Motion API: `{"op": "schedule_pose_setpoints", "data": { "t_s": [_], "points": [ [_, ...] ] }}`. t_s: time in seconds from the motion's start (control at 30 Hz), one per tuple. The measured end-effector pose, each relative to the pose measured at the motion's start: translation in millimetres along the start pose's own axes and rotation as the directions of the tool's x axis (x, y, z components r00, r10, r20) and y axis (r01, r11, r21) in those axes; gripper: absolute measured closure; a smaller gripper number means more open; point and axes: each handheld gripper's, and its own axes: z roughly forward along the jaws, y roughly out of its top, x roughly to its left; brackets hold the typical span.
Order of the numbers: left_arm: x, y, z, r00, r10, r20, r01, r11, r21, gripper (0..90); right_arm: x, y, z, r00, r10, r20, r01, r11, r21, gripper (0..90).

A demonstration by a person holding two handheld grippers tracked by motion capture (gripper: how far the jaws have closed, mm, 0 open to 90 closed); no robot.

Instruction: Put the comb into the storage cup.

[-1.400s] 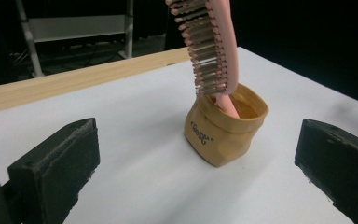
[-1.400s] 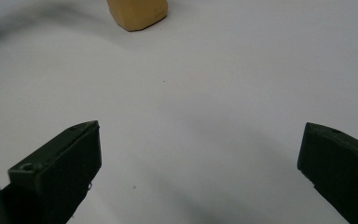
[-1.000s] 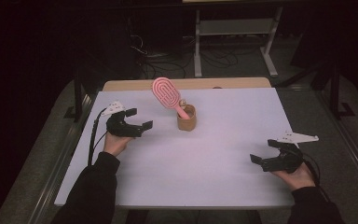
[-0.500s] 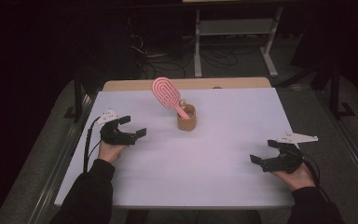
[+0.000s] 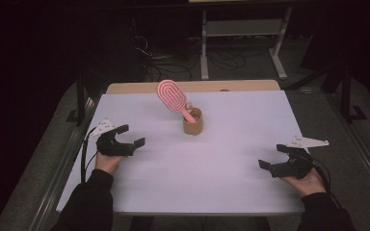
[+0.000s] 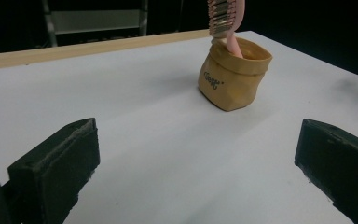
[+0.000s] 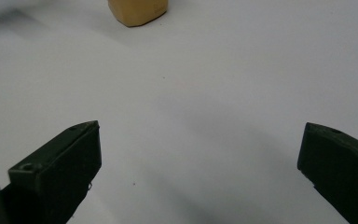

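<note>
The table is covered by a smooth, matt white sheet with a faint even sheen; along its far edge a strip of pale bare wood shows, flat and unvarnished in look. The pouch looks like tan washable paper or thin leather: matt, softly creased, its rim rolled over, with small dark print on the side. The hairbrush is pink plastic, smooth and slightly glossy. The left gripper and the right gripper have black jaws of matt, finely grained plastic with hard edges, and the right gripper's plate is pale matt grey
</note>
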Motion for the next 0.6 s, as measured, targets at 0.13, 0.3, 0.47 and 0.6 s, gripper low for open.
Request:
{"op": "schedule_pose_setpoints", "data": {
  "t_s": [0.13, 0.3, 0.47, 0.6],
  "points": [
    [1.4, -5.6, -8.7, 0.9999, -0.015, 0.001, 0.015, 0.9997, -0.017, 0.0, 0.0, -0.1, 0.3, 1.0, -0.003, 0.0, 0.003, 1.0, 0.001, 0.0],
    [0.8, -12.6, -19.1, 0.9998, -0.014, -0.014, 0.014, 0.9994, -0.031, 0.0, 0.2, 0.0, 0.2, 1.0, -0.001, -0.001, 0.001, 1.0, 0.001, 0.0],
    [-4.3, -22.0, -28.2, 0.9992, -0.019, -0.034, 0.018, 0.9993, -0.034, 0.0, 0.5, 0.2, -0.5, 1.0, -0.002, -0.001, 0.002, 1.0, -0.004, 0.0],
    [-5.1, -26.9, -32.8, 0.9991, 0.01, -0.042, -0.01, 0.9999, -0.003, 0.0, 0.5, -0.1, -1.3, 1.0, 0.002, -0.003, -0.002, 1.0, -0.006, 0.0]
  ]
}}
